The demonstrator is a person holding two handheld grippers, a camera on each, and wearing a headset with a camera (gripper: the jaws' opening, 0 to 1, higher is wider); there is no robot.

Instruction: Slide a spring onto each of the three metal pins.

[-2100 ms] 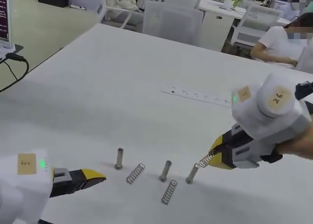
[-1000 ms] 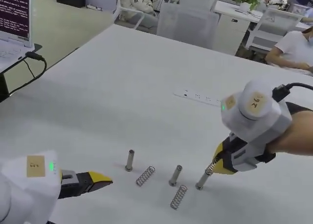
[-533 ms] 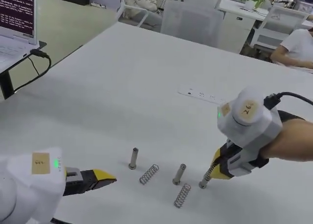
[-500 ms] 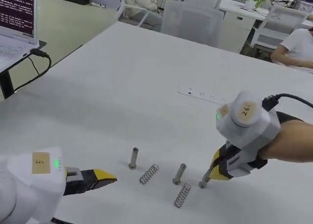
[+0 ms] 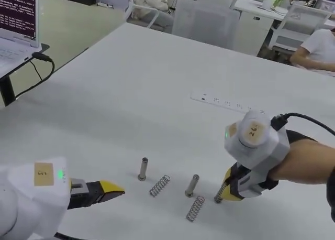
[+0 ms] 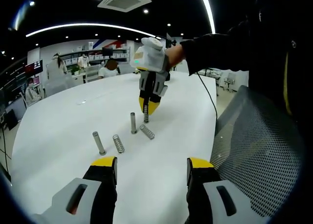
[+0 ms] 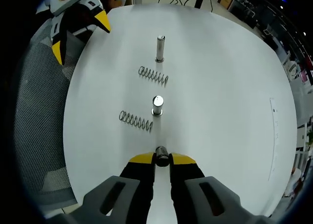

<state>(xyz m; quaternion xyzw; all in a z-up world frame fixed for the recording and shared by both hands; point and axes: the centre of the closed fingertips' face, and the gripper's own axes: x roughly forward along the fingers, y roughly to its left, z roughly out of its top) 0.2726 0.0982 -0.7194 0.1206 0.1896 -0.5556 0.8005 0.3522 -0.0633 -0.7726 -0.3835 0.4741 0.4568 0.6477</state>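
Note:
Three metal pins stand on the white table [image 5: 157, 93]: a left pin [image 5: 143, 168], a middle pin [image 5: 192, 185] and a right pin [image 5: 219, 197]. My right gripper [image 5: 226, 192] is shut on a spring [image 7: 162, 160] that sits over the right pin, close to the tabletop. Two more springs lie flat, one [image 5: 159, 185] between the left and middle pins and one [image 5: 194, 208] in front of the middle pin. Off to the left of the pins, my left gripper [image 5: 107, 190] stands open with nothing between its fingers [image 6: 104, 172].
A white power strip [image 5: 222, 102] lies farther back on the table. A laptop [image 5: 15, 20] with a cable sits on a stand at the far left. Chairs and seated people are beyond the table's far edge. A mesh chair [image 6: 254, 136] is beside me.
My right gripper has come down and slightly nearer, carrying the spring lower over the right pin. The left gripper has stayed where it was. The head camera shifted a little.

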